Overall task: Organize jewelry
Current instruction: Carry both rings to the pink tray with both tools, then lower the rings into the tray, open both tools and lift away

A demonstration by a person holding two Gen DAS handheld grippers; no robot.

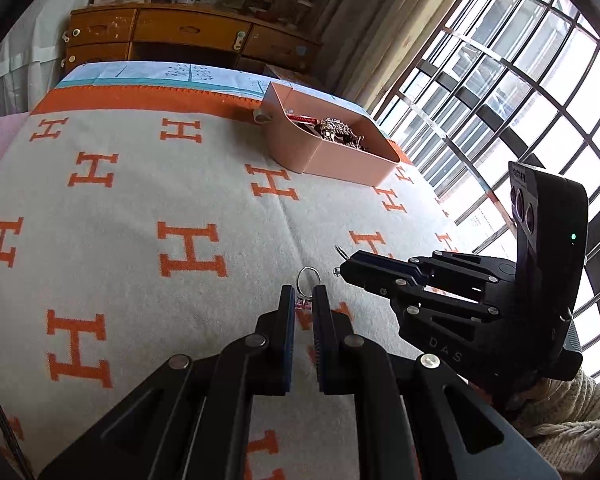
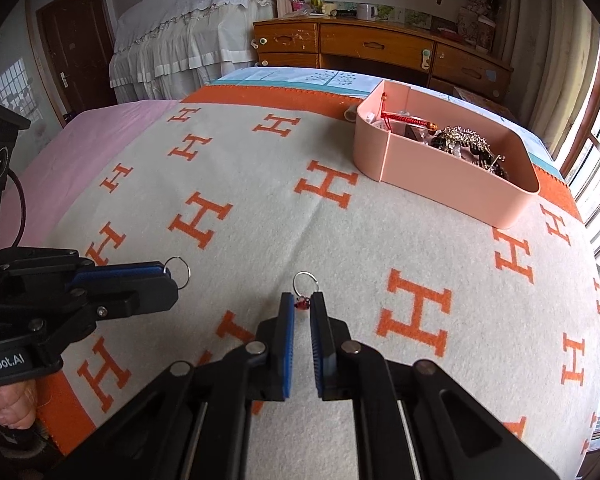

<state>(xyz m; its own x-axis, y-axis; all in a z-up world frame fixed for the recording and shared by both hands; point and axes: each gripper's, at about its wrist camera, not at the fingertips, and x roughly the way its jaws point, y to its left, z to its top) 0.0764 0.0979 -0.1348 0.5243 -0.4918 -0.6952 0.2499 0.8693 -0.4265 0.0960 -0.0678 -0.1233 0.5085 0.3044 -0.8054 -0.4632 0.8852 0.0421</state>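
Each gripper holds a silver hoop earring with a small red charm. In the left wrist view my left gripper is shut on one earring, its ring sticking out past the tips. My right gripper is shut on the other earring. Each gripper shows in the other's view: the right one at the right, the left one at the left. Both hover low over the orange-H blanket. A pink box holding jewelry sits at the far right.
The bed's far edge meets a wooden dresser with clutter on top. A barred window runs along the right side. A pink sheet lies to the left of the blanket. A small roll lies by the box.
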